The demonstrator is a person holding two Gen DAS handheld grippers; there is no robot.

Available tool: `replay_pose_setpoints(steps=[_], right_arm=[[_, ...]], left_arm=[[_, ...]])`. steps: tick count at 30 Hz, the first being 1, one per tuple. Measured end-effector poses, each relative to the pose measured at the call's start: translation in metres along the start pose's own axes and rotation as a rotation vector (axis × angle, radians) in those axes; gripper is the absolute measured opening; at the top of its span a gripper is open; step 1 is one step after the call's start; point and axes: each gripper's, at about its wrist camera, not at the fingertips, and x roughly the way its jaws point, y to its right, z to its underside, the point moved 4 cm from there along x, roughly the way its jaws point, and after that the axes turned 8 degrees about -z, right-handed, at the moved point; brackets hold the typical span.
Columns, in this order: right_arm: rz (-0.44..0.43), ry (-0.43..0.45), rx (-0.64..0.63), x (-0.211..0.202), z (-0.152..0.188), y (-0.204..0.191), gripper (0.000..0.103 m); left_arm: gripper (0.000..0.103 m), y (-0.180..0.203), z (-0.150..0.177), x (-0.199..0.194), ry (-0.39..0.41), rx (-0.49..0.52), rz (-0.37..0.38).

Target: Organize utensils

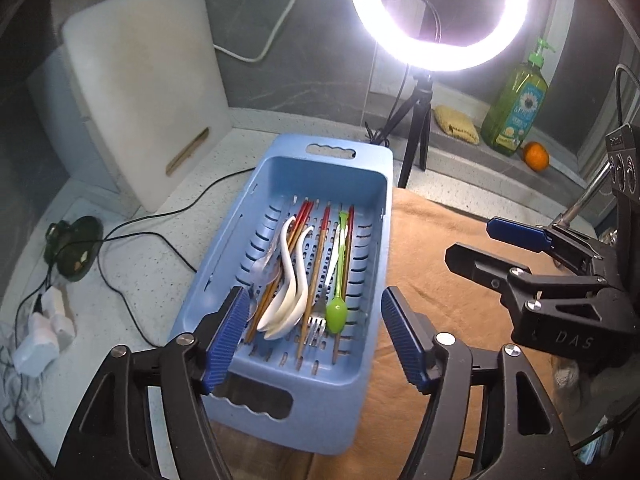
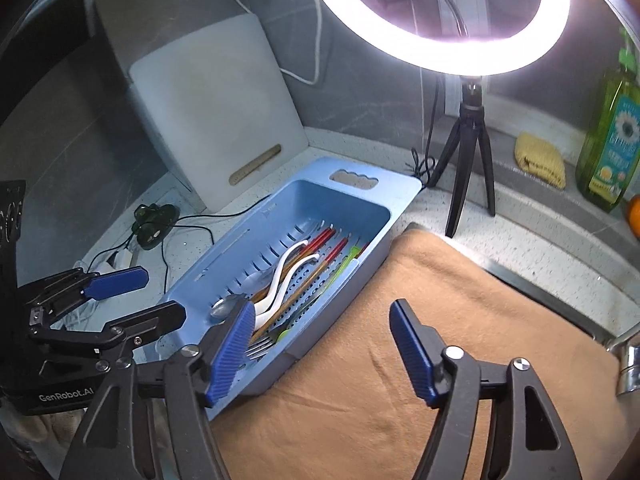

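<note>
A blue slotted basket (image 1: 362,160) (image 2: 400,188) lies on the counter, its right side resting on a brown towel (image 1: 436,236) (image 2: 440,304). Inside it lie two white ceramic spoons (image 1: 290,280) (image 2: 280,276), a green plastic spoon (image 1: 337,312), red-tipped chopsticks (image 1: 320,248) (image 2: 320,264), a metal fork (image 1: 318,324) (image 2: 260,346) and a metal spoon (image 1: 260,268) (image 2: 222,306). My left gripper (image 1: 313,291) (image 2: 165,294) hangs open above the basket's near end, holding nothing. To the right of the basket, my right gripper (image 2: 322,303) (image 1: 469,240) stands open and empty over the towel.
A lit ring light on a small tripod (image 1: 420,136) (image 2: 468,160) stands behind the basket. A white cutting board (image 1: 144,92) leans on the wall at left. Cables and plugs (image 1: 44,320) lie on the left counter. Soap bottle (image 1: 516,112), sponge (image 1: 456,124), orange (image 1: 536,156) sit back right.
</note>
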Motion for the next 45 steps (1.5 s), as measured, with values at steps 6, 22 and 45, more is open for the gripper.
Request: replay_pose_setpoints(steps=[6,22,45], right_arm=[[-0.012,0.023,-0.051,-0.026,0.011,-0.009,0.077],[0.001,0.045,-0.044,-0.058,0.036,-0.005,0.080],[0.003,0.058,-0.039,-0.063,0.035,-0.003,0.081]], left_arm=[[0.070,0.005,0.013,-0.027,0.043,-0.040,-0.051],[0.078,0.011,0.035,-0.062,0.101,-0.068,-0.095],[0.078,0.017,0.031,-0.063,0.098,-0.050,-0.086]])
